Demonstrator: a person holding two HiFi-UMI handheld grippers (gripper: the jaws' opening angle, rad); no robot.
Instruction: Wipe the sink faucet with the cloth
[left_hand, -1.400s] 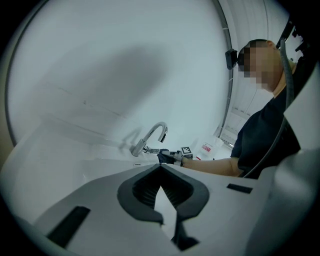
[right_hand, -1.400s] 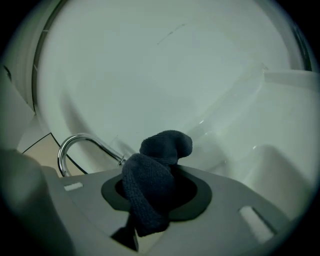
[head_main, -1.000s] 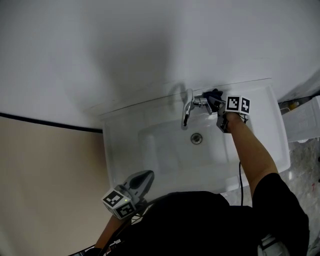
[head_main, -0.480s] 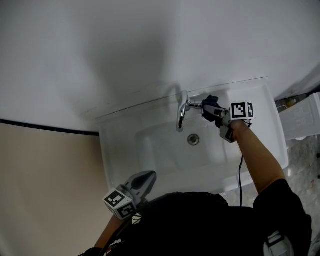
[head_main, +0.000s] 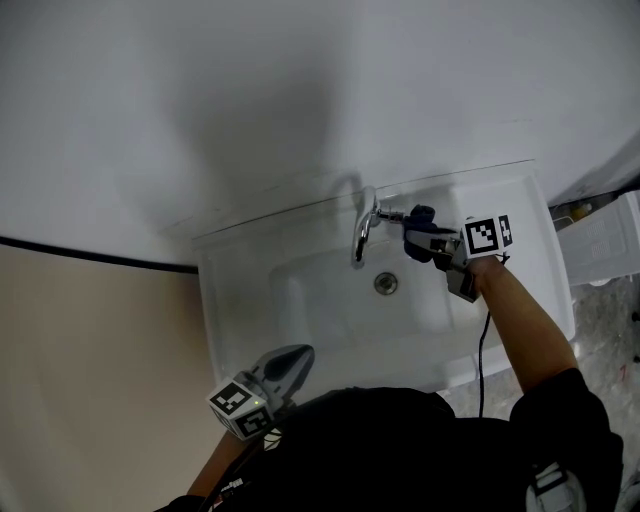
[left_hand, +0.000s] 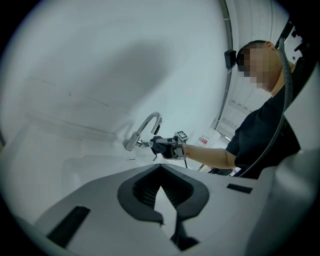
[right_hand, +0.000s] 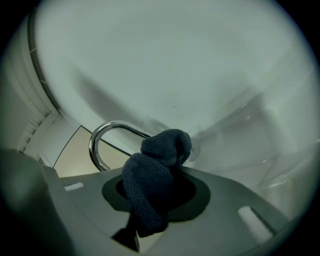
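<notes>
Compared with a second ago, the right gripper (head_main: 428, 238) has drawn back from the faucet (head_main: 362, 232) toward the sink's right side, and the marker cube on it sits lower in the head view. Its jaws are clamped on the dark cloth (head_main: 422, 214), which bunches up out of them. The cloth is now at the outer tip of the faucet's side lever; whether it touches the lever cannot be told. The left gripper (head_main: 296, 355) has kept its place over the sink's front left rim (head_main: 215, 340), jaws together and holding nothing. The faucet stands at the back rim, close under the white wall (head_main: 300, 90). The basin opens wide around the drain (head_main: 385, 284), between the two grippers.
</notes>
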